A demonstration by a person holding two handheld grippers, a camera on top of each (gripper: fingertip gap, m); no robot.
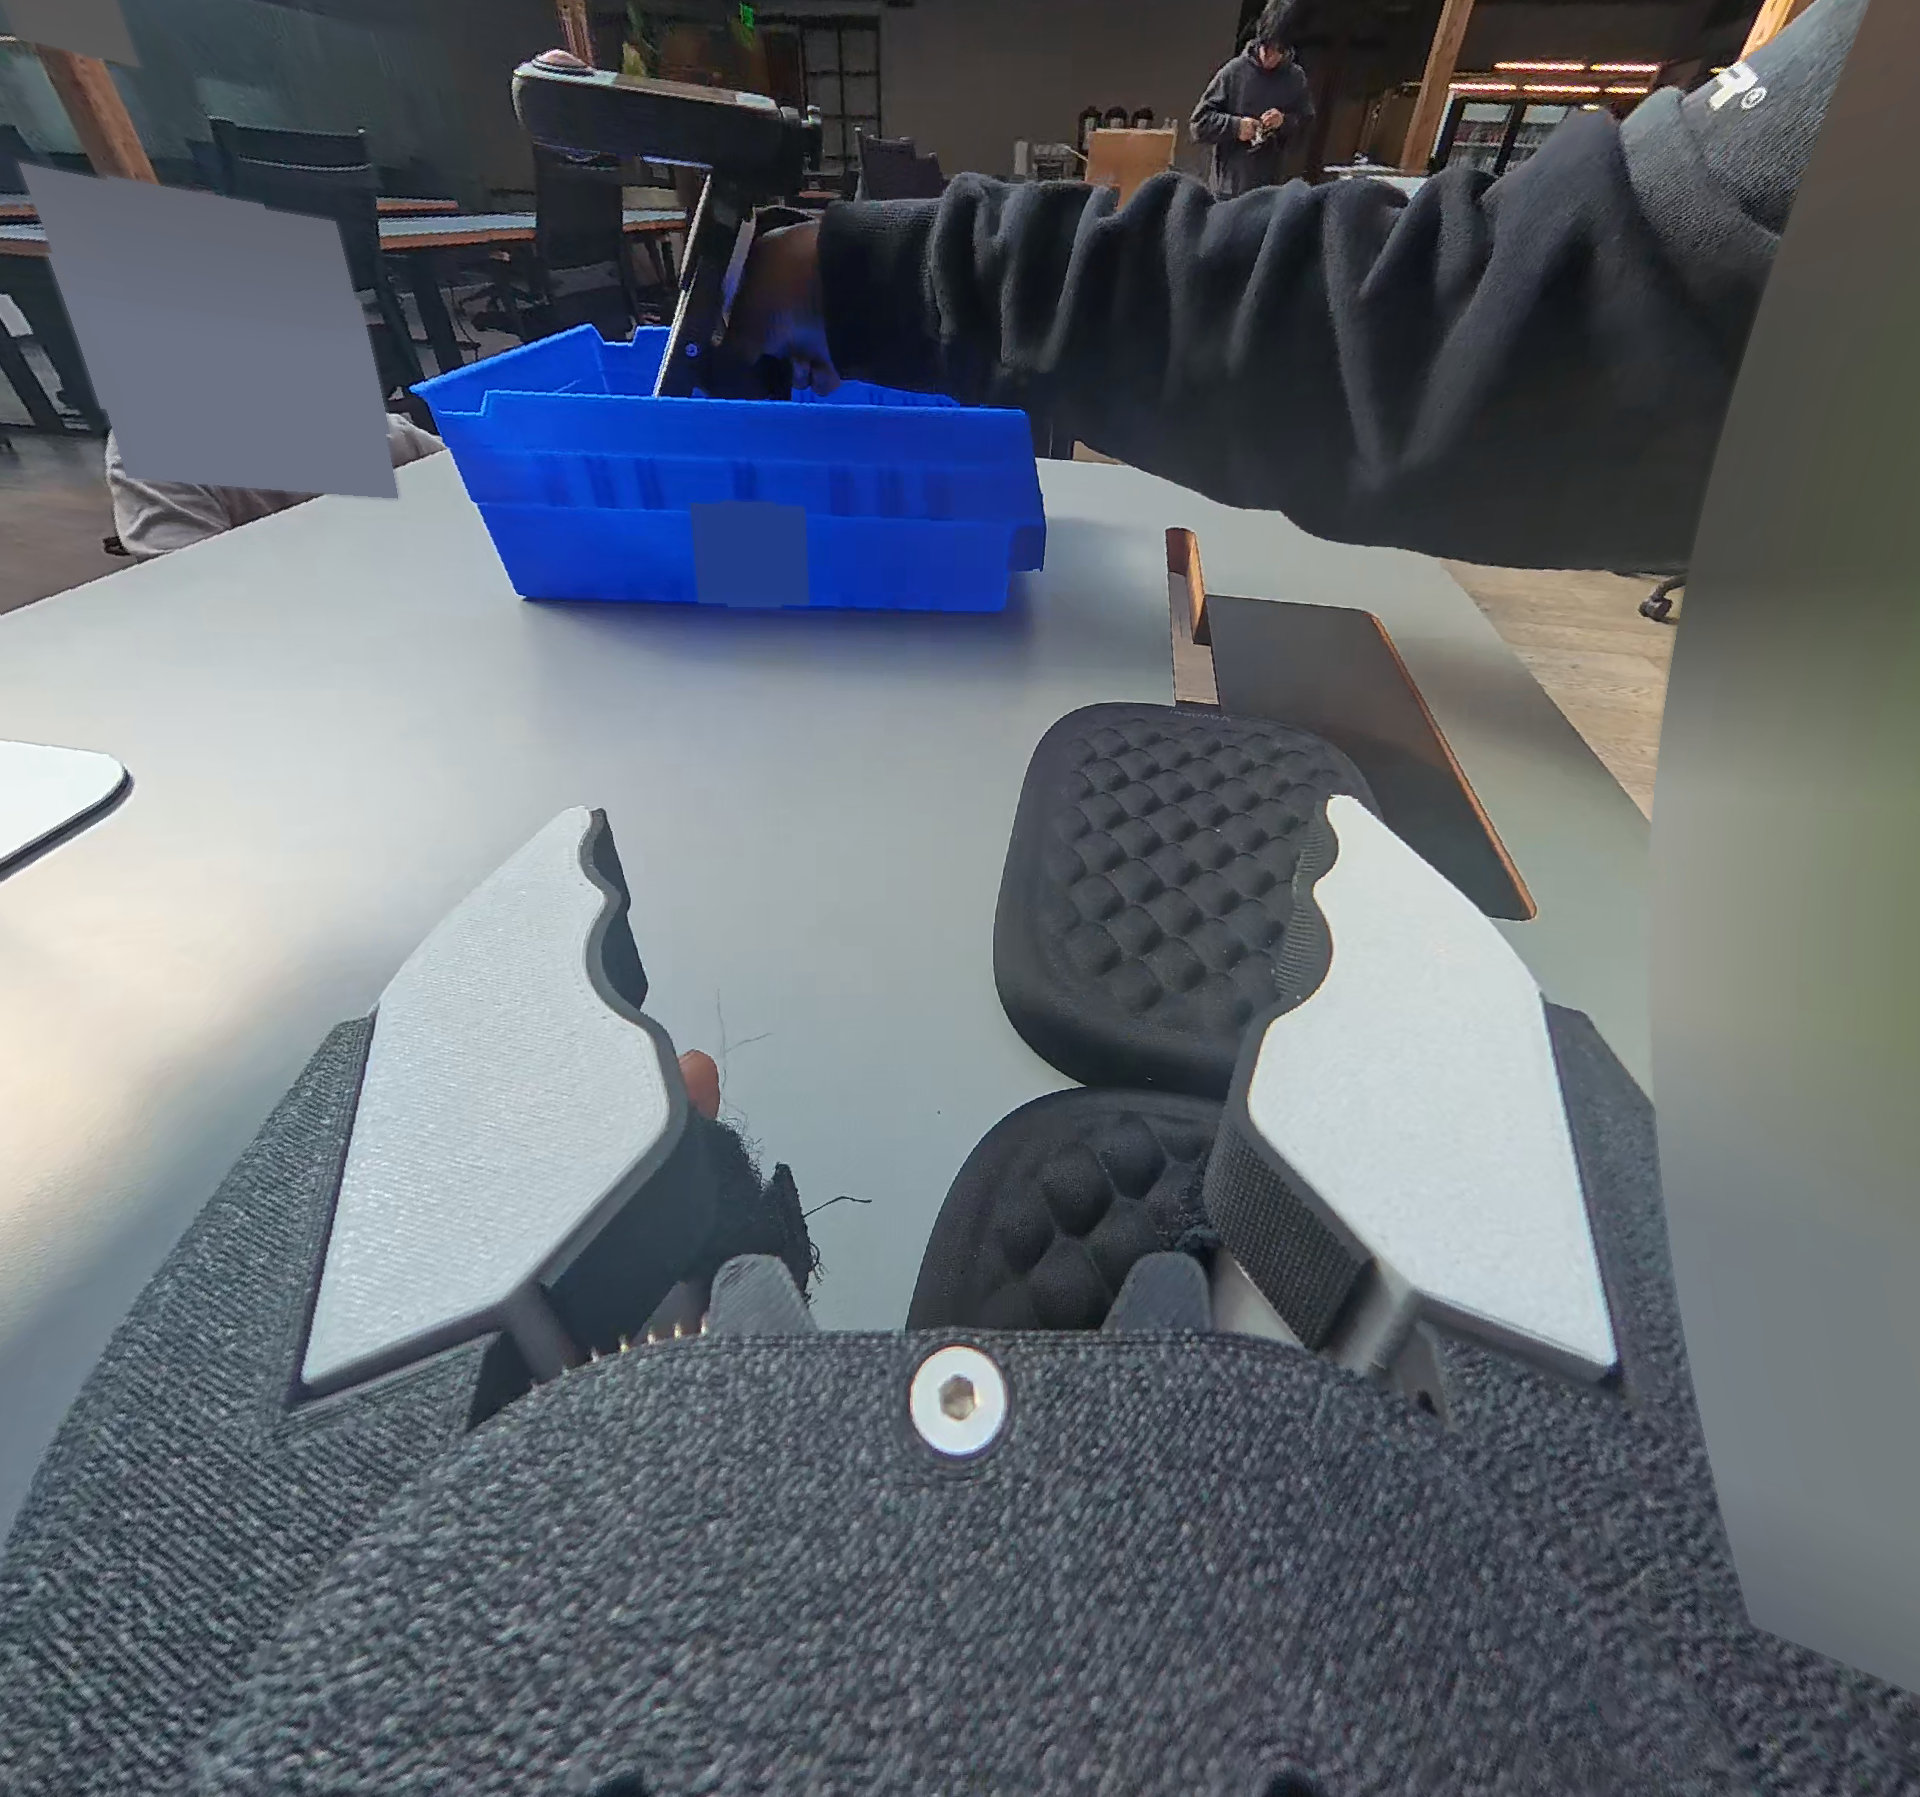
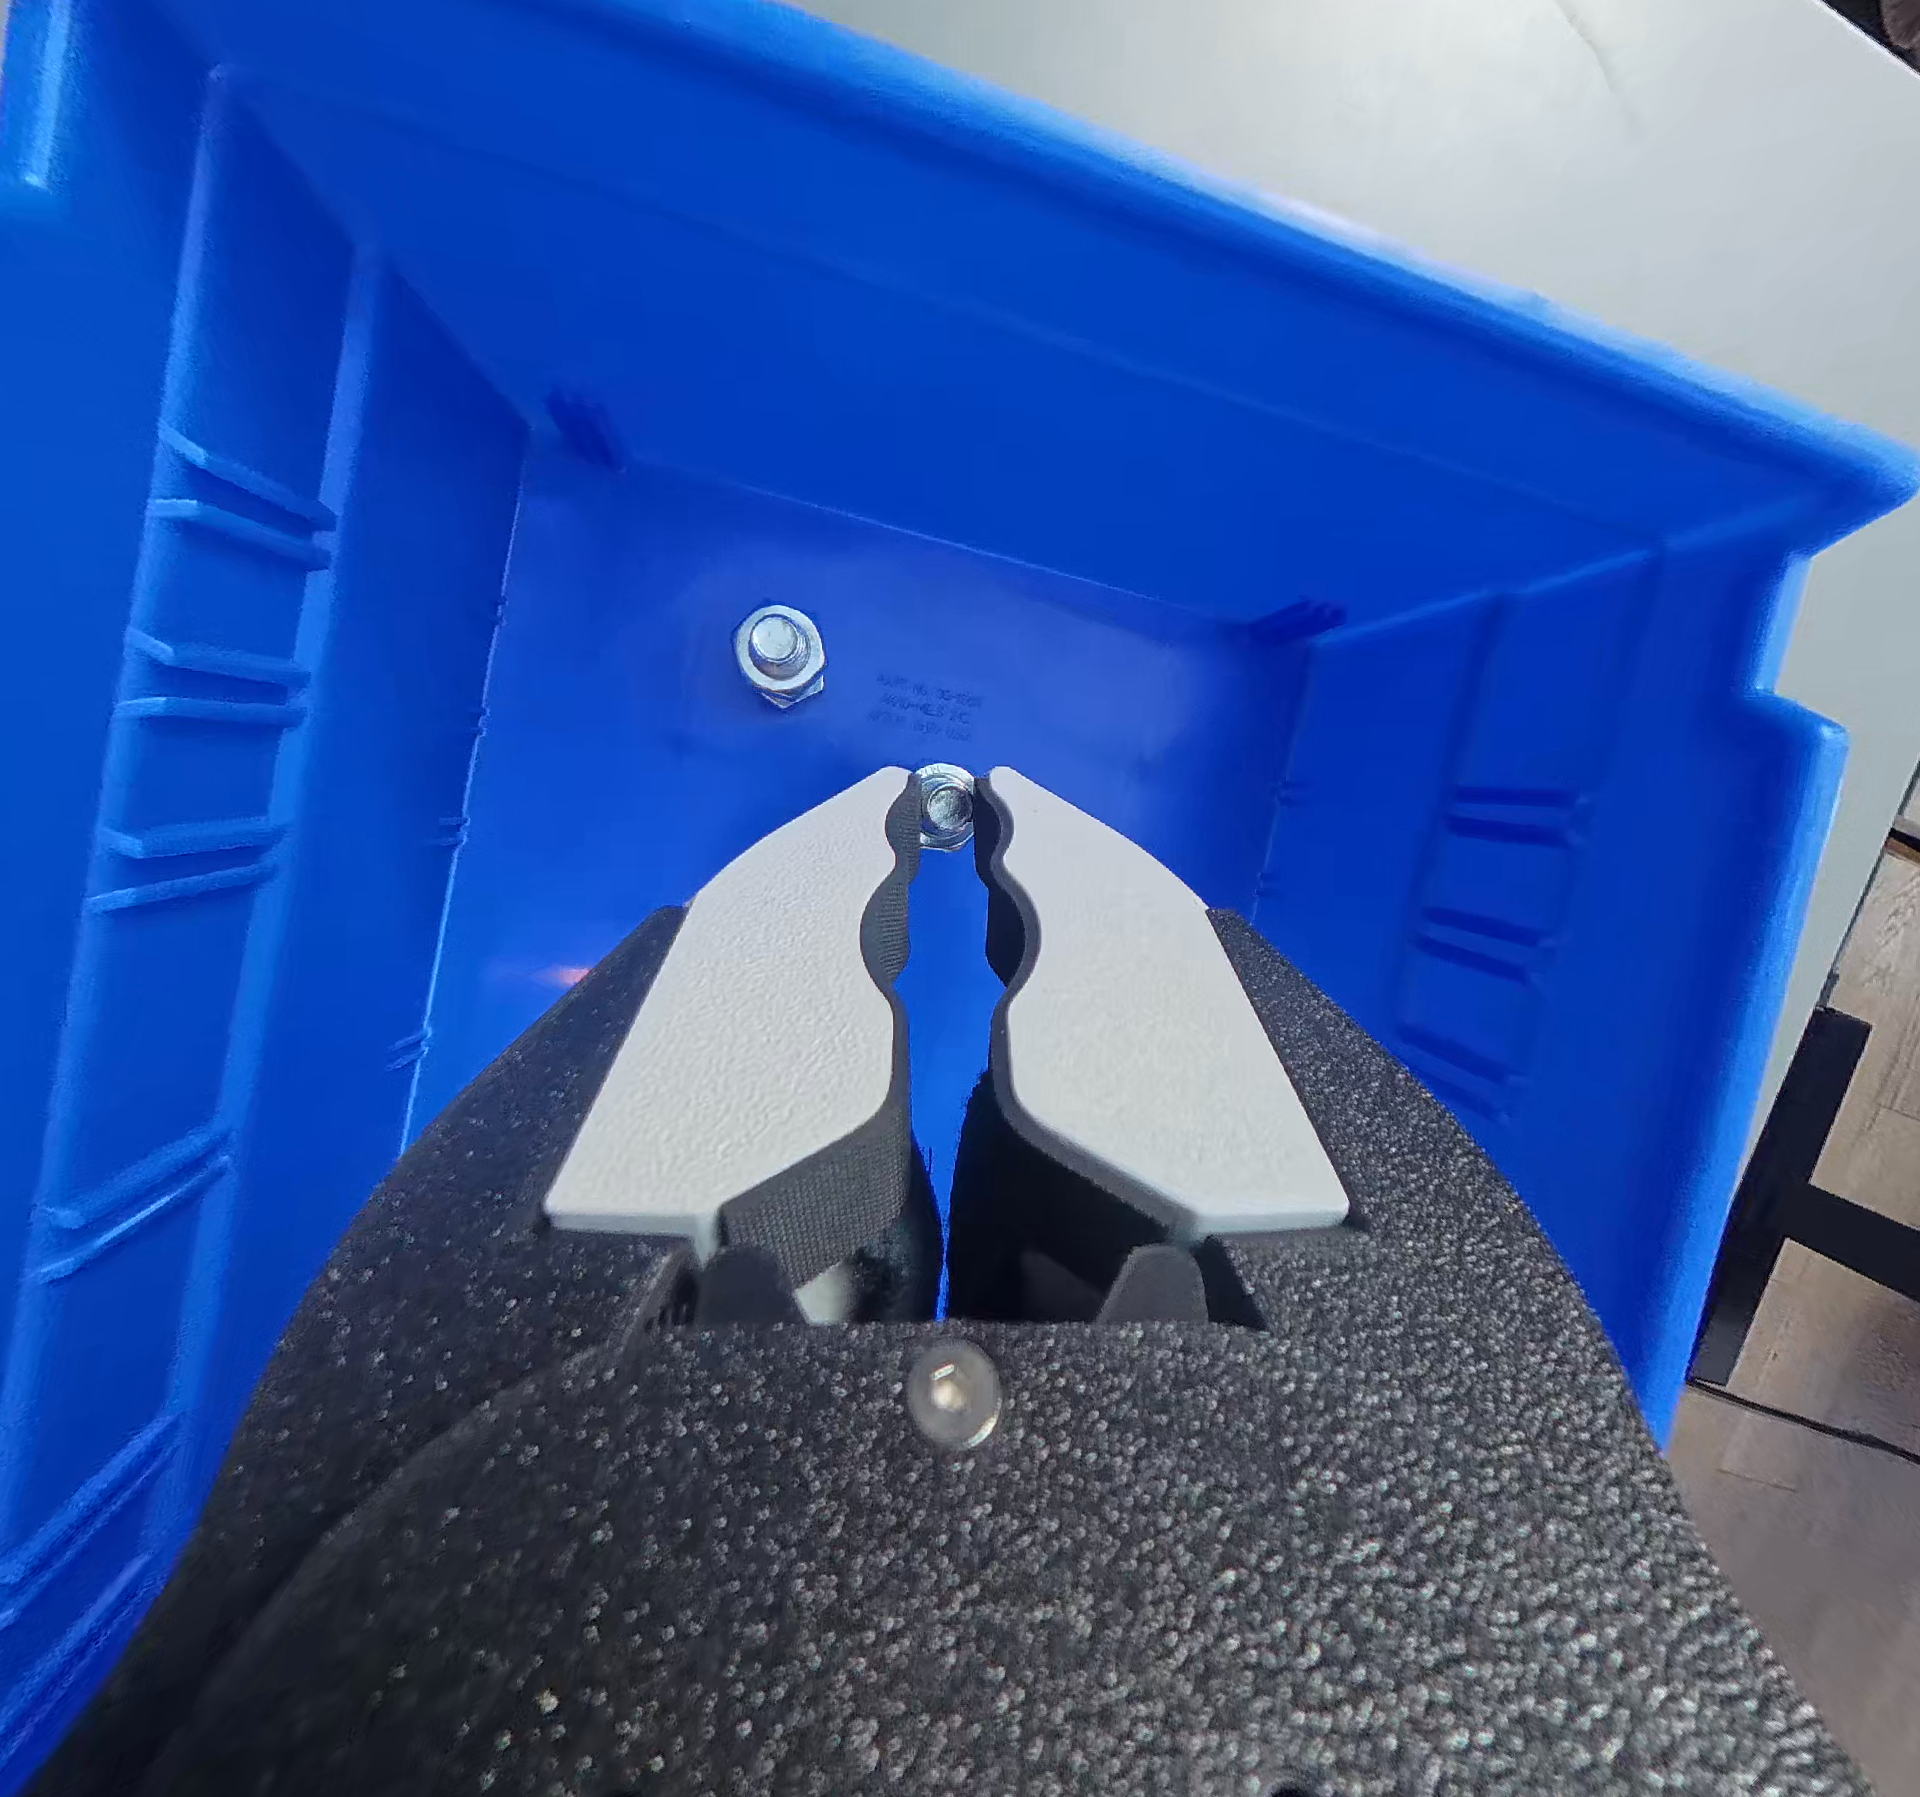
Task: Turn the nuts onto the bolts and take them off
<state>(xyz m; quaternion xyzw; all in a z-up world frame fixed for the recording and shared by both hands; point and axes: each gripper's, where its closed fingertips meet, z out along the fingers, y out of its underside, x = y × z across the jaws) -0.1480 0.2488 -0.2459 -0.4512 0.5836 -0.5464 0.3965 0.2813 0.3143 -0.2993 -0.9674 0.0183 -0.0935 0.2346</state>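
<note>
Bin [image 2: 1039, 313] is our biggest risk: the blue plastic storage bin sits loose on the grey table [image 1: 520, 729], nothing pinning it. We judge that if the right gripper [image 2: 943, 791] twists or pulls hard, the whole bin can skid or tip instead of the nut turning.

Left gripper [image 1: 966, 833] is no help right now: jaws wide apart, empty, hovering low over the table by a black quilted pad [image 1: 1153, 874], well apart from the bin.

Right gripper is down inside the bin, jaws nearly together with the tips pinched on a nut-and-bolt assembly [image 2: 943, 804] on the bin floor. Grip is at the very tips only, so we expect slip on the hex flats and a dropped or spun-out part.

A second bolt with a nut on it [image 2: 779, 656] stands on the floor, near the held one. We judge a wide wrist swing could clip it.

Hard to make out:
- whether the tips hold the nut or the bolt end; fingers cover the sides
- how far the nut is threaded on
- whether either bolt is fixed through the bin floor or only standing
- from the left wrist view the bin wall hides the contents; only a dark sleeve [image 1: 1247, 345] reaching in shows
- grey patches mask parts of that view
</note>
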